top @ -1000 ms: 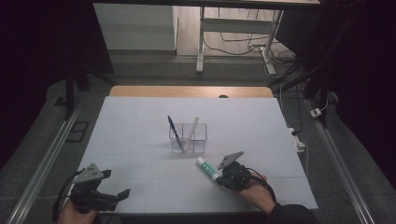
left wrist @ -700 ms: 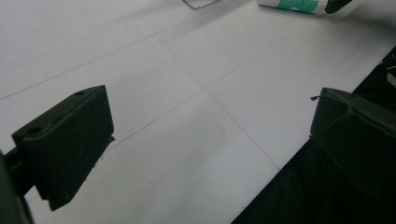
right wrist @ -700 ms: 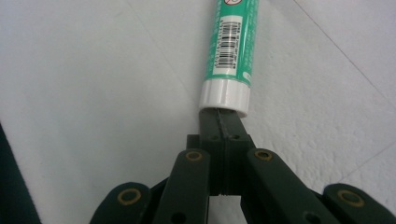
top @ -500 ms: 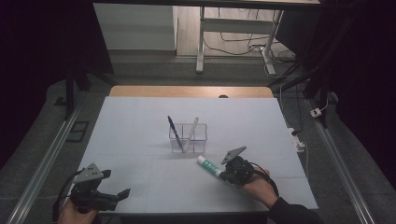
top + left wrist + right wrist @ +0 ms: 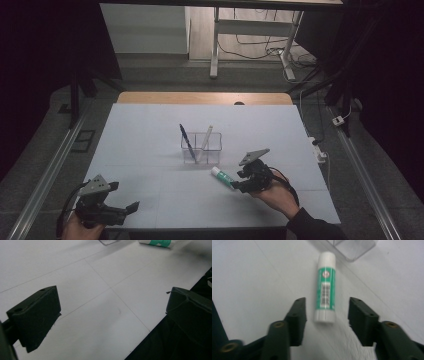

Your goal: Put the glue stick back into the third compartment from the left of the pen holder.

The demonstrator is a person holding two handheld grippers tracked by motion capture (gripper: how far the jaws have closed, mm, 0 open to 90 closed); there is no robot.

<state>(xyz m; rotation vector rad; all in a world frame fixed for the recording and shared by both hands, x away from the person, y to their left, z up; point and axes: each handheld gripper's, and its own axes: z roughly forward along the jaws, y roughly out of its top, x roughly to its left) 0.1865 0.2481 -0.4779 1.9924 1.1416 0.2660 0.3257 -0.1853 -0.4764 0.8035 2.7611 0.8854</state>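
Dark room, white table lit from above, wooden edge at the far side, desk legs and cables on the floor beyond.

Clear plastic holder sits near table centre. Blue pen stands in it leaning toward 11 o'clock; a white stick leans toward 1 o'clock in the same holder.

Glue stick, green label with white ends, lies flat on the table at about 5 o'clock from the holder, close to it but apart. Long axis runs roughly 10-to-4 in the high view.

Right gripper is at 4 o'clock from table centre, held in the person's right hand, nose pointing along the glue stick. Jaws have just been opening; the right gripper view shows them released, a gap on both sides of the glue stick, whose near end lies just between the jaw tips. No pad contact, stick rests on the table. Corner of the holder at 12 o'clock in that view.

Left gripper is at 7 o'clock, near the front table edge, jaws spread wide with only bare table between them in the left gripper view. Glue stick sits at 1 o'clock at that view's top edge.
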